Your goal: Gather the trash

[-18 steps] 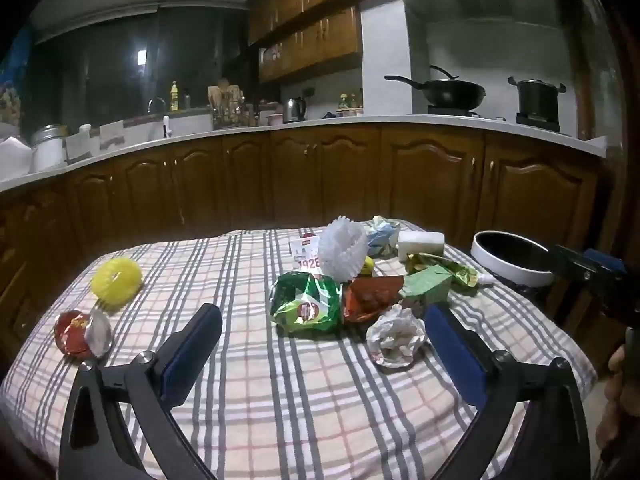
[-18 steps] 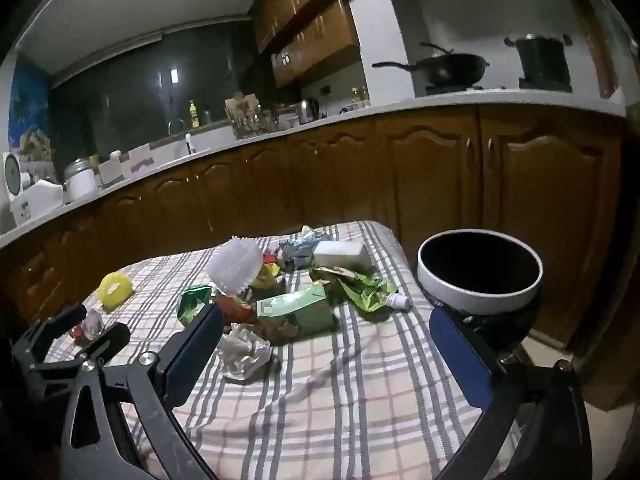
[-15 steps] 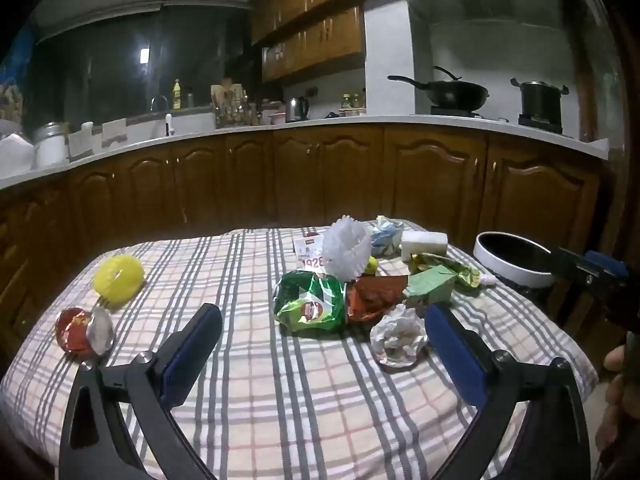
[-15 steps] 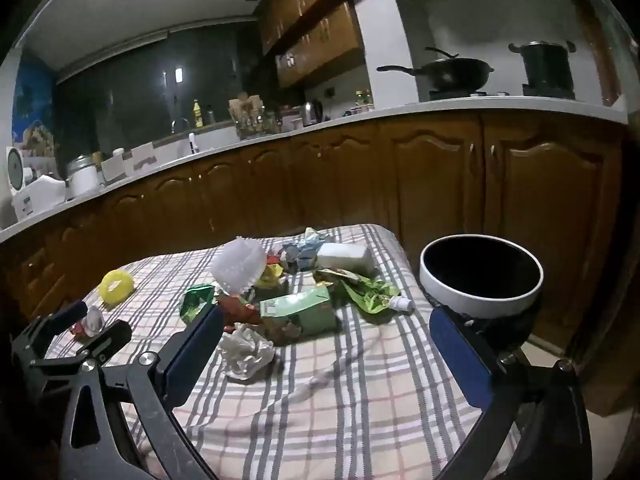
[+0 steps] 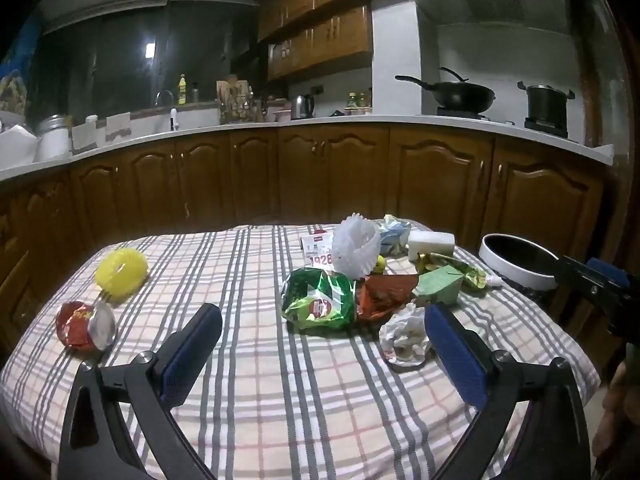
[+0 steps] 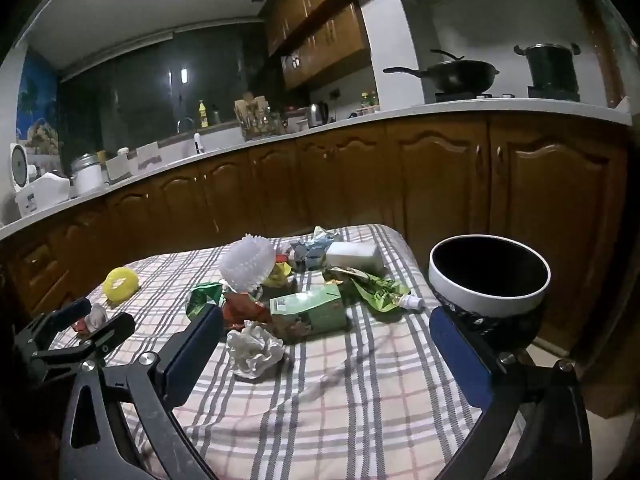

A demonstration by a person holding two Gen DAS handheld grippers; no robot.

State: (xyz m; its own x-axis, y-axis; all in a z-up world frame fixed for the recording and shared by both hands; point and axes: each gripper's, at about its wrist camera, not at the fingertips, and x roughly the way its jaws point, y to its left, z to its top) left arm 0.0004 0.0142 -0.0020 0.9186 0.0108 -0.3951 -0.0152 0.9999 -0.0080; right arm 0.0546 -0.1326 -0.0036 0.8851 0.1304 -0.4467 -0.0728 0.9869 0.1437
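Note:
A pile of trash lies on the checked tablecloth point(image 5: 304, 392): a green snack bag point(image 5: 318, 300), a red wrapper point(image 5: 384, 294), a crumpled white paper point(image 5: 404, 336) point(image 6: 254, 346), a green carton point(image 5: 438, 286) point(image 6: 310, 308), a white foam net point(image 5: 356, 248) point(image 6: 248, 264), a white block point(image 6: 352, 254). A yellow foam ring point(image 5: 120, 270) and a red wrapper ball point(image 5: 84, 324) lie at the left. A white-rimmed bin point(image 6: 488, 276) point(image 5: 516, 260) stands off the table's right edge. My left gripper point(image 5: 322, 344) is open and empty above the near cloth. My right gripper point(image 6: 324, 352) is open and empty.
Brown cabinets point(image 5: 332, 176) with a white counter run behind the table. A wok point(image 5: 460, 94) and a pot point(image 5: 546, 106) stand on the stove at the right. The right gripper shows at the right edge of the left wrist view point(image 5: 600, 284).
Both views have shifted slightly, with the trash pile a little further right in each. Neither gripper's opening has changed and nothing was picked up.

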